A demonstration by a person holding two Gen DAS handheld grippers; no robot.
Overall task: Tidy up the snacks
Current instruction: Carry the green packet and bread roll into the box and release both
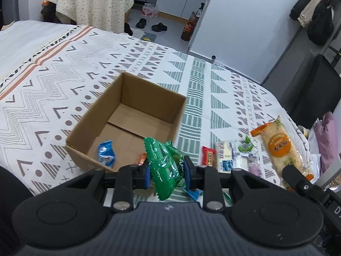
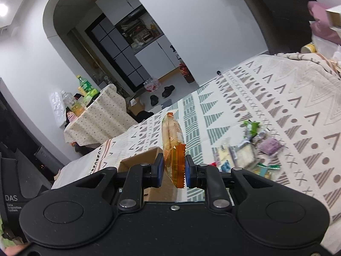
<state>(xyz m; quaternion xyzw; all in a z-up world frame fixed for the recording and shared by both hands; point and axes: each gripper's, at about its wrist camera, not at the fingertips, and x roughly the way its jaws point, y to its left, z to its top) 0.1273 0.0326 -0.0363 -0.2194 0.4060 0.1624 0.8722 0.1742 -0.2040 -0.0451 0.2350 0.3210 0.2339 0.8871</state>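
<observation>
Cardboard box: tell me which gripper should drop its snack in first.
Left. The left gripper holds the green packet right at the cardboard box's near rim. The right gripper, shut on the orange cracker pack, looks farther off.

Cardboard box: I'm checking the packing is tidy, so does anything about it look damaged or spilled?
Nothing stands out. The cardboard box sits upright and intact on the bed, with a blue packet lying inside.

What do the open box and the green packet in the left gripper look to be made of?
Box: brown corrugated cardboard, matte, going by its flat dull walls and the folded flaps on its floor. Green packet, clamped in the left gripper: thin glossy plastic or foil film, judging by its bright glints, creases and serrated sealed edge; which of the two is unclear.
</observation>
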